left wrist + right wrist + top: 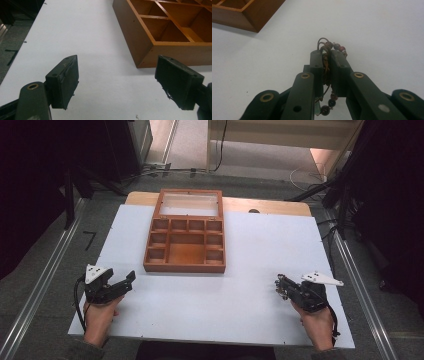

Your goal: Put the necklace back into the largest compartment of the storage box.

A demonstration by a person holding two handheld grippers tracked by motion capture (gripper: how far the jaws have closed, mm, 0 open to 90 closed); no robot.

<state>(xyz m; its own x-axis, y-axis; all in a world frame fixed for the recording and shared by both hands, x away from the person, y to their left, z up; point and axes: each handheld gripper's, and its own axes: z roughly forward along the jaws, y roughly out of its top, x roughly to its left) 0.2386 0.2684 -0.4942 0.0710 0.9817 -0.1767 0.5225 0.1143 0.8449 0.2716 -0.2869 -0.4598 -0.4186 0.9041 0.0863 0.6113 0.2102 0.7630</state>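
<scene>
White table (240, 305), grey floor around it. Near its right edge, my right gripper (327, 53) is clenched on a beaded bracelet (329, 100) of dark and reddish beads, bunched, its long axis unclear. My left gripper (116, 82) is released near the left edge. Farther, toward the far edge: a compartmented wooden box (185, 265), lid open.

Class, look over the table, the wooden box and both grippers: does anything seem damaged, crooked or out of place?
Mostly tidy. The wooden box sits square on the table, lid open, compartments bare. One small flaw: the left gripper, open, has frayed pads with loose threads. The right gripper is shut on a beaded bracelet.
</scene>
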